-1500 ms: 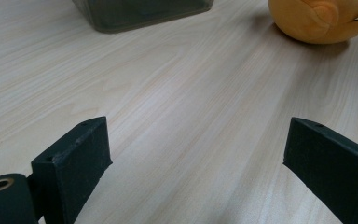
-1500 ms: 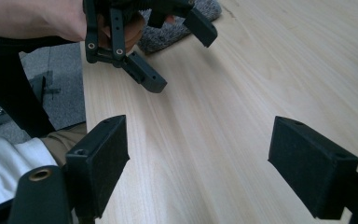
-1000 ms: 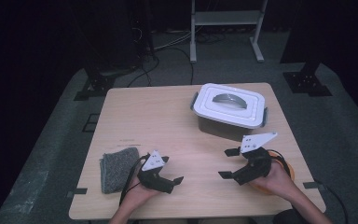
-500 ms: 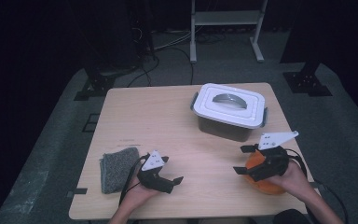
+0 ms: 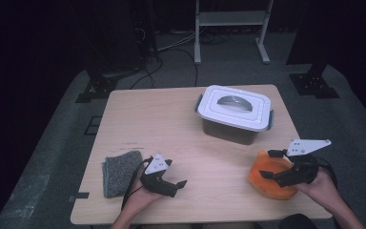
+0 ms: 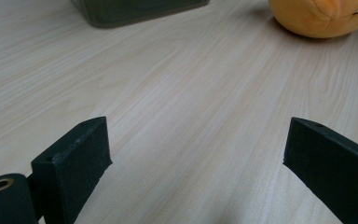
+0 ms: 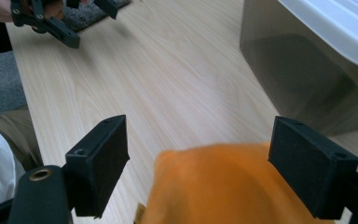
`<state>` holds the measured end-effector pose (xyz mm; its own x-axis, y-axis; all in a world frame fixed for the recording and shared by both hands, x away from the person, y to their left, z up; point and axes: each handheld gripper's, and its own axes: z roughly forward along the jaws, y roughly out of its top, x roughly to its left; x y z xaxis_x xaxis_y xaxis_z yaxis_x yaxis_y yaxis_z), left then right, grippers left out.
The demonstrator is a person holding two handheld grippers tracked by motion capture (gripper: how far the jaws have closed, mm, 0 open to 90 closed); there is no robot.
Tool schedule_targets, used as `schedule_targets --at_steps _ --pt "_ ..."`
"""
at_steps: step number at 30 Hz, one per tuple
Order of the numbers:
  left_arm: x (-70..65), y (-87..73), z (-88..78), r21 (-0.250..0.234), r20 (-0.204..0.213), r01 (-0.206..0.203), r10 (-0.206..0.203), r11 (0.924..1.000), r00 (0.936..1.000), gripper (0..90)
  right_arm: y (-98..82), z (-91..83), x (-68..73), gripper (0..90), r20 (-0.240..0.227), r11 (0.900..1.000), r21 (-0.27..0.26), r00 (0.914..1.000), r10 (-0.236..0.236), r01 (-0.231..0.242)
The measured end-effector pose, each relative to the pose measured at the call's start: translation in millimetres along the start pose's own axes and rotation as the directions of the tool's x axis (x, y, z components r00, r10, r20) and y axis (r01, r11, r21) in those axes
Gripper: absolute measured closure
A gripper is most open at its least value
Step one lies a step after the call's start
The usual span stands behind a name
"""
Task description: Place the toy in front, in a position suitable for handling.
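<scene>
Right gripper (image 5: 270, 165) jaws stood apart over the orange plush toy (image 5: 270, 179), not clamped. Toy lay on counter (image 5: 171, 124) near right front edge. Left gripper (image 5: 174, 177) apart, empty, beside grey cloth (image 5: 119, 171). Lidded box (image 5: 234, 113) behind.

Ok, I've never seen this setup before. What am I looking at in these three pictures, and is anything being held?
A person sits at a wooden table with a hand-held two-jaw tool in each hand. The high view looks down on everything; the other two look along each tool's own jaws. On the table lie a lidded white box, a grey cloth and an orange soft toy. The left tool rests open with nothing between its jaws. The right tool is open, jaws either side of the toy, not closed on it.
</scene>
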<state>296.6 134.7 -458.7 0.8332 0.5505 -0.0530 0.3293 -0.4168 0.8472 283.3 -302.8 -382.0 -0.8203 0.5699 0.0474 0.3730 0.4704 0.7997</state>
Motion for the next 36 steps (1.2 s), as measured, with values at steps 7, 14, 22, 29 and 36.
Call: schedule_targets --at_steps 7,14,22,29,36 --pt "0.3 -0.5 1.0 0.002 0.003 0.0 0.0 1.0 1.0 6.1 -15.7 -5.9 -8.1 18.6 0.029 1.0 -0.002 0.9992 0.028 -0.028" --pt "0.8 -0.5 0.7 0.002 0.004 0.002 -0.002 1.0 1.0 6.1 -26.3 -9.7 -11.0 18.7 0.053 0.999 0.003 0.998 0.034 -0.034" --pt "1.3 -0.9 0.5 -0.002 0.002 0.012 -0.012 0.9999 0.9999 6.1 -43.2 -6.9 -12.6 21.4 0.073 0.999 0.005 0.9964 0.044 -0.044" --pt "1.9 -0.9 0.0 -0.002 0.002 0.009 -0.009 1.0 1.0 6.1 -57.9 -4.4 -14.5 29.7 0.091 0.999 -0.015 0.9945 0.051 -0.05" --pt "2.0 -0.7 -1.1 -0.003 -0.002 0.009 -0.009 1.0 1.0 6.1 -62.3 -5.4 -11.5 46.8 0.099 0.998 -0.028 0.9937 0.052 -0.05"
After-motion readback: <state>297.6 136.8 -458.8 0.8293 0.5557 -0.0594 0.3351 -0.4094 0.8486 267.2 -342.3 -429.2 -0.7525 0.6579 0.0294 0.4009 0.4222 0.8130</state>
